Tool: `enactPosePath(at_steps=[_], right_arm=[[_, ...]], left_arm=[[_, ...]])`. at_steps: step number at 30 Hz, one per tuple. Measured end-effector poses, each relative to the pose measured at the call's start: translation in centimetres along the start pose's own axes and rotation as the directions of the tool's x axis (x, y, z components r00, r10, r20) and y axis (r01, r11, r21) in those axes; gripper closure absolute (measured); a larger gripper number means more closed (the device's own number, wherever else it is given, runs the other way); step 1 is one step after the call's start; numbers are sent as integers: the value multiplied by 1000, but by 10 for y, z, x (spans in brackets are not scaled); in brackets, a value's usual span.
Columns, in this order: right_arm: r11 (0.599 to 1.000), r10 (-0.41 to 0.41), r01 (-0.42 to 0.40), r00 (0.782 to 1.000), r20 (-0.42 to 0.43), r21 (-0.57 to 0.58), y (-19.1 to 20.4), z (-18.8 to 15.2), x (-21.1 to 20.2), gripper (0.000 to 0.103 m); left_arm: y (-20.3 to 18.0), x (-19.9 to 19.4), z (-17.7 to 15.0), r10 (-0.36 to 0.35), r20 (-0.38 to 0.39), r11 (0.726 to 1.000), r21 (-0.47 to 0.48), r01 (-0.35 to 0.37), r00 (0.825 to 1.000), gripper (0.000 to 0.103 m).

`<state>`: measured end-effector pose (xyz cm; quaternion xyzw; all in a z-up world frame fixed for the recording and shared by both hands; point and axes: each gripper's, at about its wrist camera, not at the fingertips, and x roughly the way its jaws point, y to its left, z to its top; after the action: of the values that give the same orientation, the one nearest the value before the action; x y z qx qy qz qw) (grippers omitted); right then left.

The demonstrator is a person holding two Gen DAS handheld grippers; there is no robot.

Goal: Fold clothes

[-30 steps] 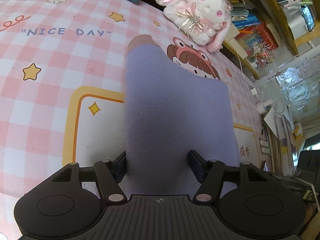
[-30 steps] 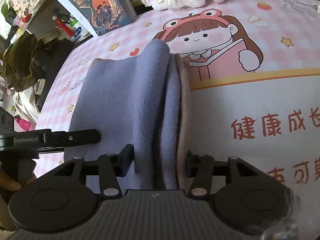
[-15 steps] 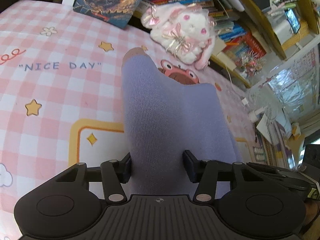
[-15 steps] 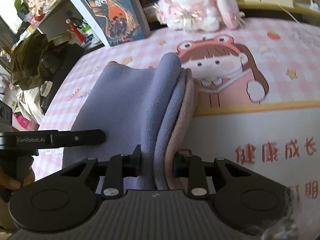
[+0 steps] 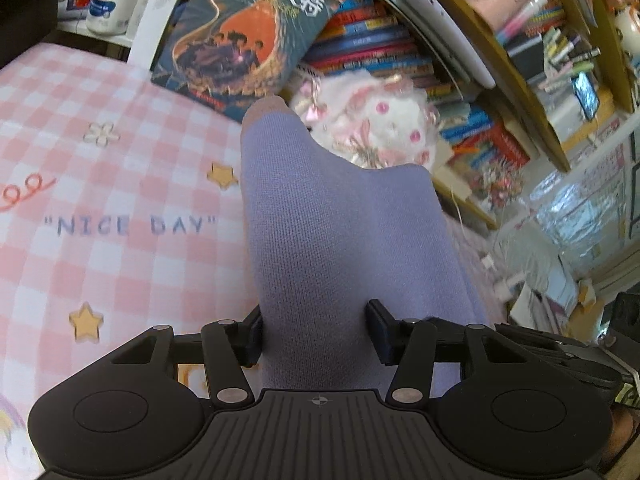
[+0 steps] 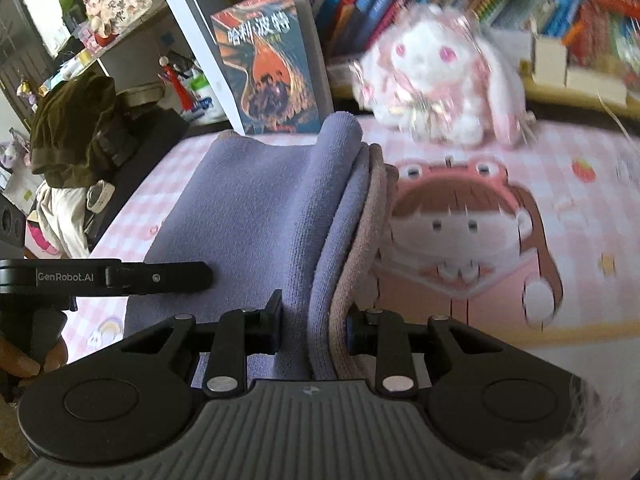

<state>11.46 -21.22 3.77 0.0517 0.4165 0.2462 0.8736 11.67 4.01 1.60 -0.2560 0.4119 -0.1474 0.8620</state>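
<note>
A folded purple knit garment point(image 5: 344, 240) with a dusty pink edge fills the middle of the left wrist view. My left gripper point(image 5: 316, 332) is shut on its near end and holds it lifted above the pink checked tabletop point(image 5: 100, 200). In the right wrist view the same garment point(image 6: 260, 208) shows as several stacked purple and pink layers. My right gripper point(image 6: 314, 326) is shut on that thick folded edge. The left gripper's black body point(image 6: 120, 278) lies against the garment's left side there.
A white and pink plush rabbit point(image 6: 436, 92) sits at the table's far edge next to a propped-up book point(image 6: 268, 68). Bookshelves point(image 5: 460, 60) stand behind. A dark green garment point(image 6: 76, 120) hangs at the left. The cartoon girl print point(image 6: 460, 232) lies right of the garment.
Both grippers have closed on the garment and raised it off the table. The views have tilted up, so the bookshelves and plush now fill the upper frame.
</note>
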Motion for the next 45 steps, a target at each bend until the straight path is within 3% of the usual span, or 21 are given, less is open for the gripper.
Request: enactPosePath(at_steps=[8,18,29,33,39,40,45], right_arm=[[1000,-16,17,998,59,-26,-7,35,33,78],[998,-64,64,997,47,-7,-23,68,80,78],[995,-100,101,994,41,-19,-25,79,125,78],[993,-119,120,992,45,-21,-25,77,133,75],[984,-168,171,984,58,-47,-22,73,134,53],[983,-173,176,983,62,-49,-21,73,133,45],[979,-195,203,966,168,-31,-17,67,104,24]], left_arm=[[11,31,40,-1,9,1000,12,1,1000,52],[30,77,77,12,-9,1000,29,-12,1000,53],[44,106,88,79,4,996,34,-79,997,51],[47,111,85,112,13,993,48,-112,994,45],[38,101,80,161,66,982,85,-166,985,40],[34,96,80,177,88,979,91,-185,980,38],[14,63,70,227,216,963,94,-252,950,19]])
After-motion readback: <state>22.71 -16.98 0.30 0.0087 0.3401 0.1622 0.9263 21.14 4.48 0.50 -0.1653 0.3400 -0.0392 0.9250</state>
